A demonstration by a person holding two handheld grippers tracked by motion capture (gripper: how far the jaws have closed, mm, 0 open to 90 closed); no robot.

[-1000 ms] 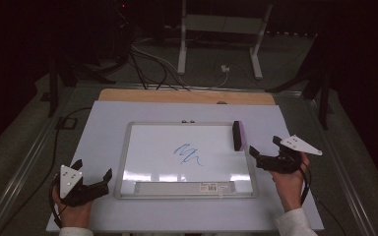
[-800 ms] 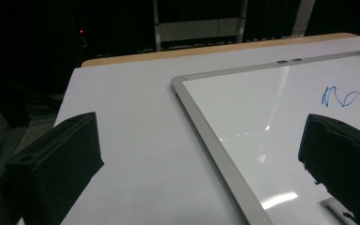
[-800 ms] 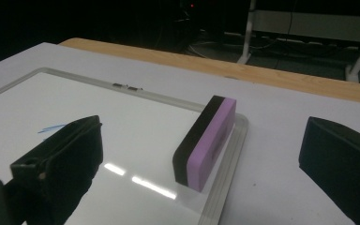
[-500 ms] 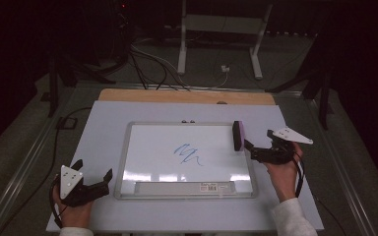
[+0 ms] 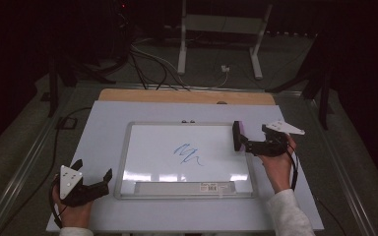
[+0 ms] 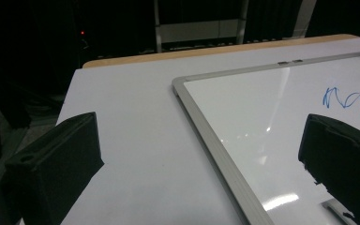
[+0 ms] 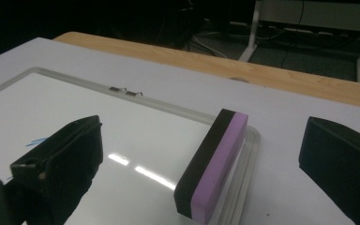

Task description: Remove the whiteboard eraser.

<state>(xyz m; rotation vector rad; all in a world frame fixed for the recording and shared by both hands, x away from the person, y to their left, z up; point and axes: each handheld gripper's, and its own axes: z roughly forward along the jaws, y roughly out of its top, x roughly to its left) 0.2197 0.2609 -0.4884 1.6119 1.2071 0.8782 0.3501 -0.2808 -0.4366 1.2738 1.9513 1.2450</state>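
The right gripper (image 7: 201, 159) gapes wide, empty, straddling the eraser (image 7: 211, 164); its long axis runs near-to-far on the whiteboard's (image 5: 128, 162) right edge; left gripper (image 5: 91, 184) open, far off.

whiteboard (image 5: 187, 157): glossy white face, brushed metal frame | eraser (image 7: 212, 163): matt purple foam, black backing | table edge (image 7: 272, 72): bare wood | gripper jaws: matt black plastic

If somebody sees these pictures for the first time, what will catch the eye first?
Probably the blue scribble in the middle of the whiteboard, the one mark on its white surface. Next, the black and purple eraser standing on the board's right edge, with the right gripper reaching toward it, jaws open on either side. The left gripper rests open near the board's lower left corner.
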